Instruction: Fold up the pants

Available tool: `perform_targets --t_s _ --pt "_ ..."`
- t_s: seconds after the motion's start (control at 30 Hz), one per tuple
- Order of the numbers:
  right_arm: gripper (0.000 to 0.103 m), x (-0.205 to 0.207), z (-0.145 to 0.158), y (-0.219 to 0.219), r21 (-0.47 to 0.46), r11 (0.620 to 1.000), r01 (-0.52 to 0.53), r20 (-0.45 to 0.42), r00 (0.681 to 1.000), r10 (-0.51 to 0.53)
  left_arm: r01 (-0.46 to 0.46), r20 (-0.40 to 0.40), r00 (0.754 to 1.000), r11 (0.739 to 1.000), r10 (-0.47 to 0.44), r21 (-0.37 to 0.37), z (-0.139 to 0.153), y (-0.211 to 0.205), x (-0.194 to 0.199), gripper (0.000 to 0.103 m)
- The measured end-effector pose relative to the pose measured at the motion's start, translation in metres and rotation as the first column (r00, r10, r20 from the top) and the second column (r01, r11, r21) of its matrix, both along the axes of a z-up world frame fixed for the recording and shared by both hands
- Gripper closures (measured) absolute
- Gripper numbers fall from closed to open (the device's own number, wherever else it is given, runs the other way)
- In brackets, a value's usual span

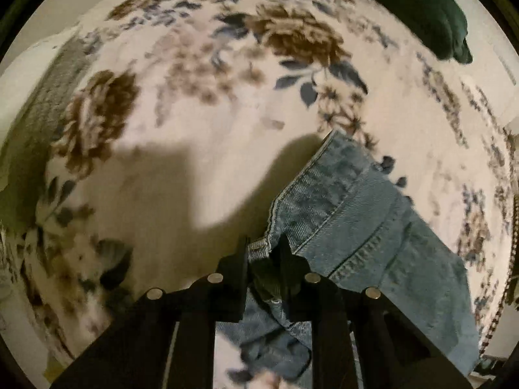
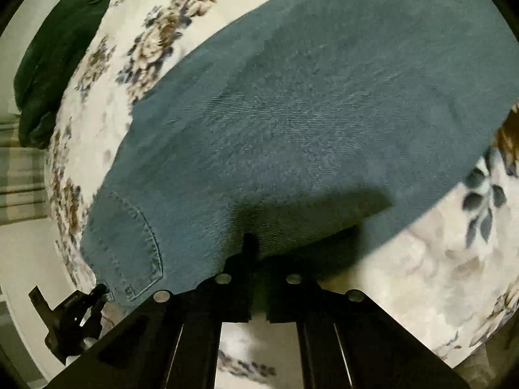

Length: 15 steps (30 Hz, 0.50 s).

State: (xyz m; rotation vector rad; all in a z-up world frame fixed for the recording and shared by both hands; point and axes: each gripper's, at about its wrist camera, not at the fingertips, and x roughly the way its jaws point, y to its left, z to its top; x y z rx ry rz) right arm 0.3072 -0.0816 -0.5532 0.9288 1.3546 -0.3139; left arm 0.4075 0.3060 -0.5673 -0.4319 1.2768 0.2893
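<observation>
Blue denim pants (image 1: 356, 227) lie on a floral blanket. In the left wrist view my left gripper (image 1: 264, 253) is shut on the waistband corner of the pants, lifting it a little above the blanket. In the right wrist view the pants (image 2: 308, 113) spread wide across the frame, a back pocket (image 2: 136, 246) at lower left. My right gripper (image 2: 259, 246) is shut on the near edge of the pants; the fabric covers its right fingertip. The left gripper (image 2: 94, 295) shows at lower left, holding the pocket corner.
The floral blanket (image 1: 194, 129) covers the bed all around the pants and also shows in the right wrist view (image 2: 438, 259). A dark green cloth (image 1: 431, 13) lies at the far edge, also seen in the right wrist view (image 2: 61, 48). A pale floor lies beyond the bed edge.
</observation>
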Motion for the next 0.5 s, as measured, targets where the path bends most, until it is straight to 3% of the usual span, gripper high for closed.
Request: perform_targets --t_s 0.17,0.3,0.37,0.47,0.5 --pt "0.099 -0.031 0.014 -0.026 0.012 1.0 -0.01 0.006 1.0 0.01 -0.004 0.011 1.0 0.999 0.004 -0.033 0.031 0.008 -0.033 0.089" --pt "0.099 -0.032 0.002 -0.022 0.002 0.999 -0.054 -0.037 0.998 0.054 0.02 -0.054 0.998 1.0 -0.02 -0.002 0.003 0.006 -0.033 0.089" --pt "0.097 -0.025 -0.015 -0.024 0.031 0.996 -0.085 -0.096 0.991 0.087 0.042 -0.093 0.995 0.999 -0.041 0.013 -0.017 0.005 -0.03 0.083" --pt "0.083 -0.021 -0.018 -0.03 0.081 0.989 -0.127 -0.153 0.978 0.138 0.036 -0.115 0.993 0.999 -0.033 0.024 -0.012 0.009 -0.034 0.073" --pt "0.073 -0.02 -0.012 -0.031 0.09 0.985 -0.145 -0.148 0.976 0.158 0.035 -0.105 0.994 0.999 -0.031 0.038 -0.002 0.007 -0.037 0.071"
